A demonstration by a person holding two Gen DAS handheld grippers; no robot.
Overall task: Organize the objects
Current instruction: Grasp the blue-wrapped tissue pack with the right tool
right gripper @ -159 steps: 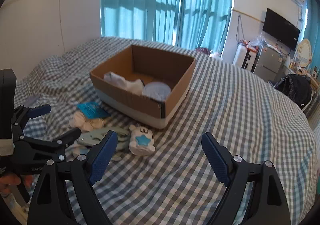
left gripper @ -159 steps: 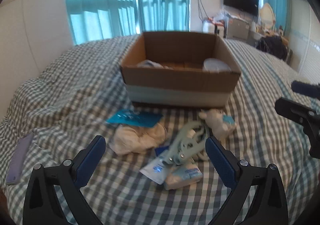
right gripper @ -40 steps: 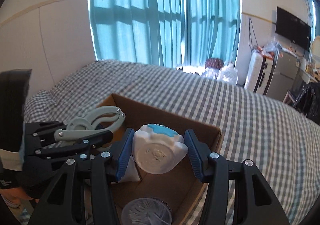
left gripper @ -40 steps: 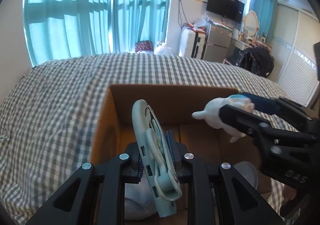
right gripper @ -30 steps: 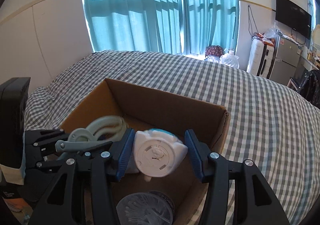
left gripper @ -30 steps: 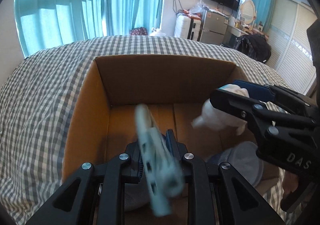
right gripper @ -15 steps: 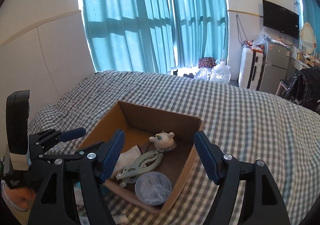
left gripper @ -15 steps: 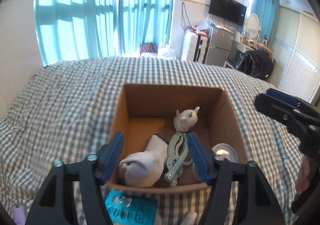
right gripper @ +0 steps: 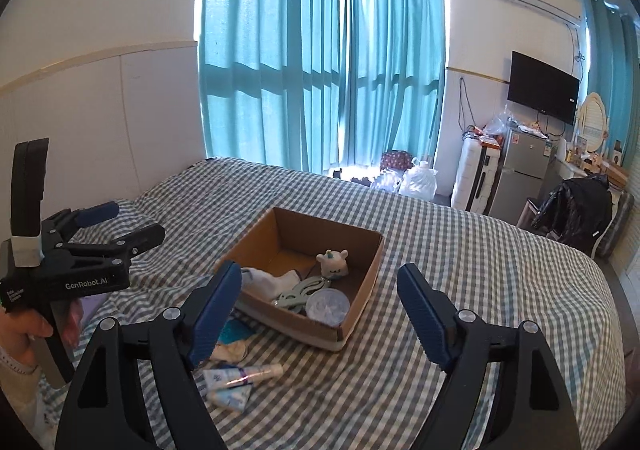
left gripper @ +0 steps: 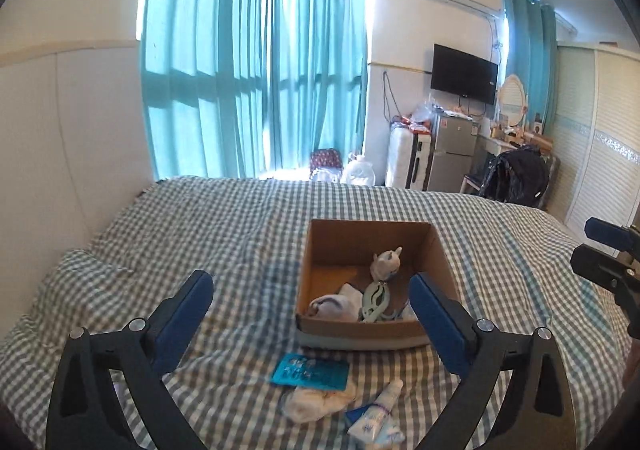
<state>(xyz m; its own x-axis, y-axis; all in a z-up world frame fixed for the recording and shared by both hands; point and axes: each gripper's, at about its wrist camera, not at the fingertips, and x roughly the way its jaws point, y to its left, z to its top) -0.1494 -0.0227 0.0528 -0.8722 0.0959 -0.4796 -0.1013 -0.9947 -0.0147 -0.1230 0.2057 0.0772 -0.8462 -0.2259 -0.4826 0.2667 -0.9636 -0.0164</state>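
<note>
A cardboard box (left gripper: pixel 438 250) (right gripper: pixel 362 274) sits on the checked bed. Inside lie a white plush toy (left gripper: pixel 386 261) (right gripper: pixel 334 261), a pale green clip (left gripper: pixel 376 300) (right gripper: pixel 298 292), white socks (left gripper: pixel 332 306) (right gripper: pixel 268 280) and a clear round lid (right gripper: pixel 328 304). In front of the box lie a teal packet (left gripper: pixel 310 370), a white sock (left gripper: pixel 318 402), a tube (left gripper: pixel 376 414) (right gripper: pixel 244 374) and a tissue pack (right gripper: pixel 232 398). My left gripper (left gripper: pixel 312 322) (right gripper: pixel 124 224) and right gripper (right gripper: pixel 320 314) (left gripper: pixel 592 246) are both open and empty, held back above the bed.
The checked bed (left gripper: pixel 200 234) spreads around the box. Teal curtains (right gripper: pixel 320 70), a fridge (right gripper: pixel 520 174), a suitcase (right gripper: pixel 476 178) and a TV (right gripper: pixel 542 92) stand beyond the far edge. A white wall panel (right gripper: pixel 100 122) is on the left.
Both grippers let go of the clip and plush toy into the box, opened wide, and pulled back and up away from the box.
</note>
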